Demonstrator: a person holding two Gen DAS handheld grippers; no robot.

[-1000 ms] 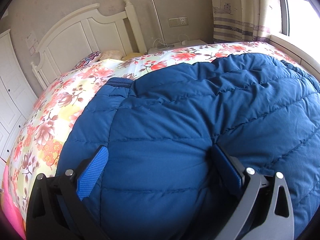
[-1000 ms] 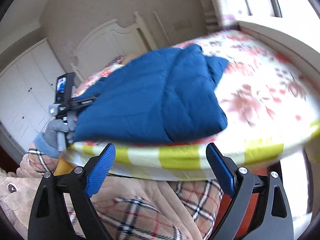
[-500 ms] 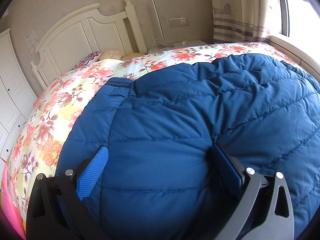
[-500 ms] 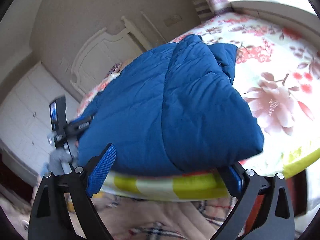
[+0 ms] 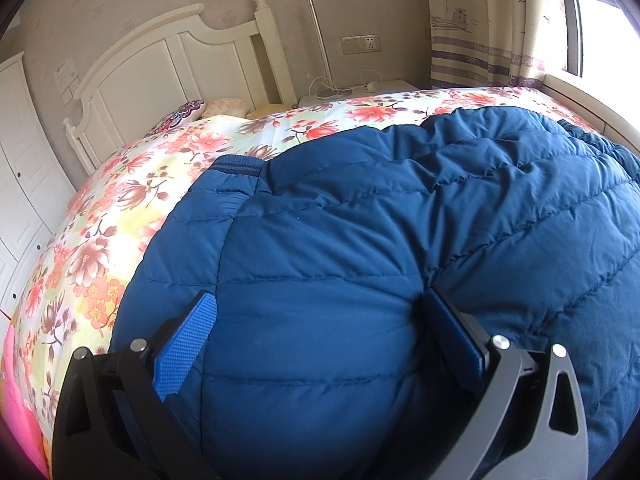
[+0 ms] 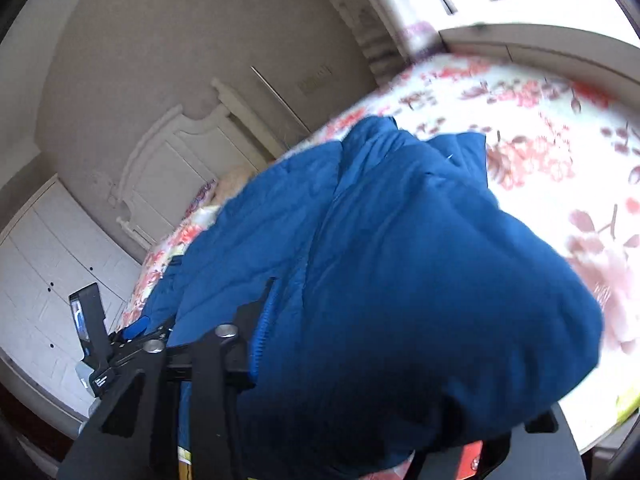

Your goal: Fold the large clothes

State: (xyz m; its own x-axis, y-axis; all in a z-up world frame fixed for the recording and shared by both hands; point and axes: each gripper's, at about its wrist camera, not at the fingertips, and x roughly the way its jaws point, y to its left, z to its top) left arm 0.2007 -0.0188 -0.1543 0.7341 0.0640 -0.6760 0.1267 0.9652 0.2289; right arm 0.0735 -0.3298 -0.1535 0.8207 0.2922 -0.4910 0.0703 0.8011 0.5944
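Two grippers work one blue jacket (image 5: 360, 240), half-folded on bed (image 5: 120, 200). Left gripper (image 5: 316, 340) clamps a thick fold at near edge; right gripper (image 6: 360, 360) is closing around the bundle's corner. Next: lift both, fold across.

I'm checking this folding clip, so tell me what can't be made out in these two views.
- Right wrist view: the right gripper has its far finger buried under the blue jacket; jaws closing on a fold, contact unclear.
- Left wrist view: the left gripper straddles padding; grip unclear.
- Right wrist view: floral bedspread blurred.
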